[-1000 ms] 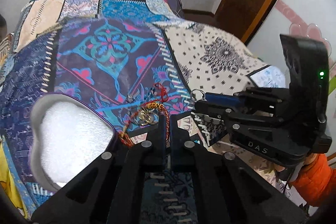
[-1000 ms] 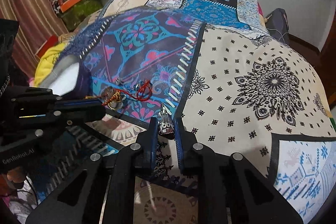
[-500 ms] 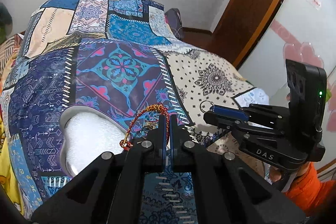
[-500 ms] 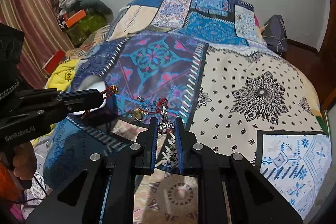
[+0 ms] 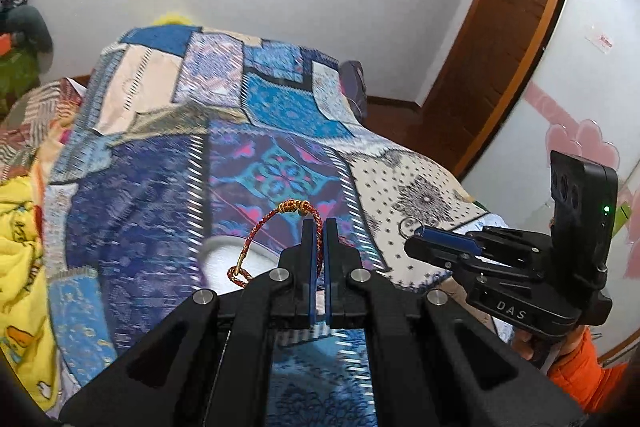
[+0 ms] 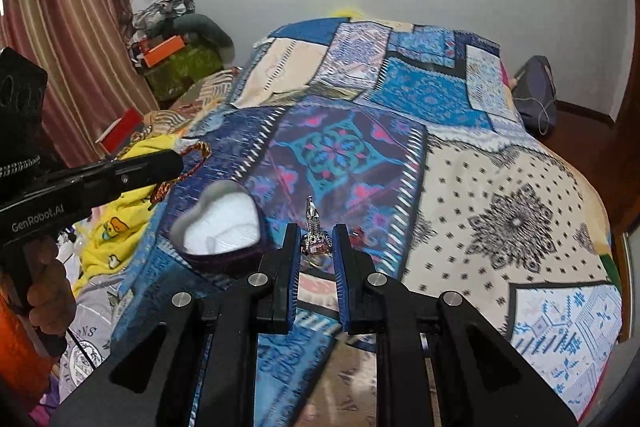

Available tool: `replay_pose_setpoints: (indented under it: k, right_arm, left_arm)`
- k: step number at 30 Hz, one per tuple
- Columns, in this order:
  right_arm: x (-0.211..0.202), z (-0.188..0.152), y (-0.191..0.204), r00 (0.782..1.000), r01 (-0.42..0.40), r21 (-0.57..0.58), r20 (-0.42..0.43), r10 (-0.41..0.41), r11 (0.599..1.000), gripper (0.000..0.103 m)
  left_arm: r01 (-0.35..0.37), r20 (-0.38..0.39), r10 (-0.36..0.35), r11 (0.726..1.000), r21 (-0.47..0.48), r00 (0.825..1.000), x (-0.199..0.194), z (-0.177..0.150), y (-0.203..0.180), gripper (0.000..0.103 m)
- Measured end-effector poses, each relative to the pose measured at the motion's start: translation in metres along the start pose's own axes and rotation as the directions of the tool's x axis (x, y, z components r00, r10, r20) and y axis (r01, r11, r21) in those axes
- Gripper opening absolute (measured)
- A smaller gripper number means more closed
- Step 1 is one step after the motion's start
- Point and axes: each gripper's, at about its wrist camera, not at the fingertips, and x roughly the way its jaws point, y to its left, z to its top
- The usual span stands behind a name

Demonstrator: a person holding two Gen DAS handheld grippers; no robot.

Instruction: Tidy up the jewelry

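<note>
My left gripper (image 5: 319, 227) is shut on a red-and-gold braided cord bracelet (image 5: 260, 227), which loops up and to the left of the fingers in the air. Below it lies a heart-shaped box (image 5: 222, 259) with a white lining, partly hidden by the gripper. My right gripper (image 6: 316, 233) is shut on a small silver pendant (image 6: 313, 223) that sticks up between its blue pads. The heart-shaped box (image 6: 220, 223) sits on the bed just to its left. The left gripper (image 6: 176, 161) with the bracelet (image 6: 198, 150) hovers above and left of the box. The right gripper (image 5: 414, 247) also shows at right, a silver ring at its tip.
A patchwork bedspread (image 6: 460, 187) covers the bed. A small red piece of jewelry (image 6: 357, 233) lies on it beside the right fingers. A yellow blanket (image 5: 20, 247) bunches at the bed's left edge. Clutter and a curtain (image 6: 72, 39) stand at left, a wooden door (image 5: 500, 47) at right.
Both grippers have risen off the bedspread. The left one pulled the bracelet free of the jewelry pile and carried it up over the heart box; the right one lifted the silver pendant.
</note>
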Motion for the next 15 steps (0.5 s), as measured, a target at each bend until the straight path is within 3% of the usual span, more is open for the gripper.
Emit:
replay_pose_setpoints:
  k: [8, 15]
  right_arm:
    - [0.016, 0.008, 0.027, 0.999, -0.047, -0.03, 0.005, 0.047, 0.998, 0.014]
    - [0.029, 0.012, 0.04, 0.997, -0.071, -0.038, -0.005, 0.071, 0.997, 0.014]
  left_arm:
    - [-0.071, 0.018, 0.071, 0.997, 0.036, 0.997, -0.01, -0.002, 0.015, 0.001]
    - [-0.068, -0.05, 0.071, 0.996, 0.049, 0.996, 0.019, -0.013, 0.023, 0.001]
